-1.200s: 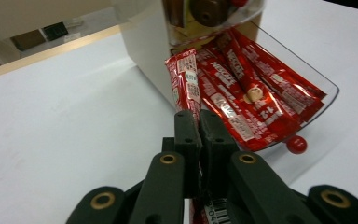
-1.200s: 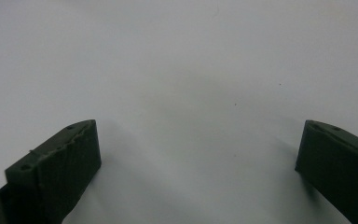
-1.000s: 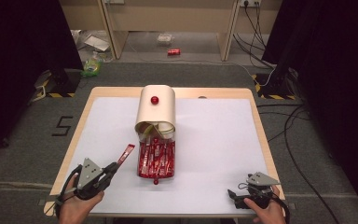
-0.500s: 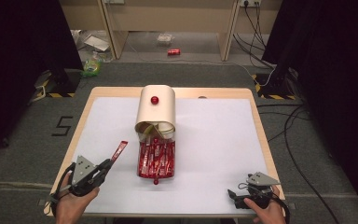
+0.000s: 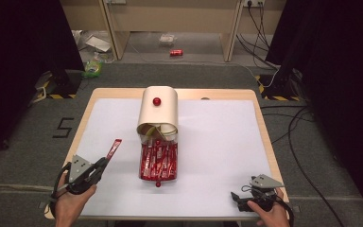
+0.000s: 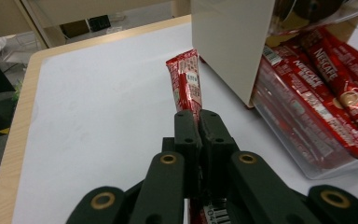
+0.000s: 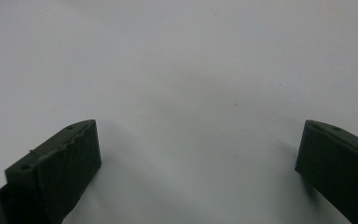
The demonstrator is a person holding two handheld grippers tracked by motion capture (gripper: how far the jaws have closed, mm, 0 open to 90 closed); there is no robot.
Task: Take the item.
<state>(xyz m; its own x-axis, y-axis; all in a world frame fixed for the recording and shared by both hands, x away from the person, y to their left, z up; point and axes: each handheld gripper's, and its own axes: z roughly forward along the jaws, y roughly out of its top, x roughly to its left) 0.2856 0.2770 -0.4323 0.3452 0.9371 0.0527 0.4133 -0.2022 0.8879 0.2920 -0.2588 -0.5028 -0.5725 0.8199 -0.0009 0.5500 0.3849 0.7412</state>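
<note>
My left gripper (image 5: 103,163) (image 6: 198,116) is shut on a red coffee stick sachet (image 5: 113,149) (image 6: 185,81), which juts forward from the jaws over the white table. To its right a clear tray (image 5: 159,161) (image 6: 326,163) holds several red sachets, and a cream cylindrical container (image 5: 158,111) (image 6: 228,42) with a red knob lies tipped at the tray's far end. My right gripper (image 5: 237,198) (image 7: 196,158) rests at the front right edge, its jaws wide apart over bare white surface.
The white mat covers a wooden table (image 5: 123,93). A small red ball (image 5: 158,184) sits at the tray's near end. Cables and a red can (image 5: 176,52) lie on the floor beyond the table.
My left gripper has drawn back toward the front left corner, carrying the sachet away from the tray. The right gripper has stayed put.
</note>
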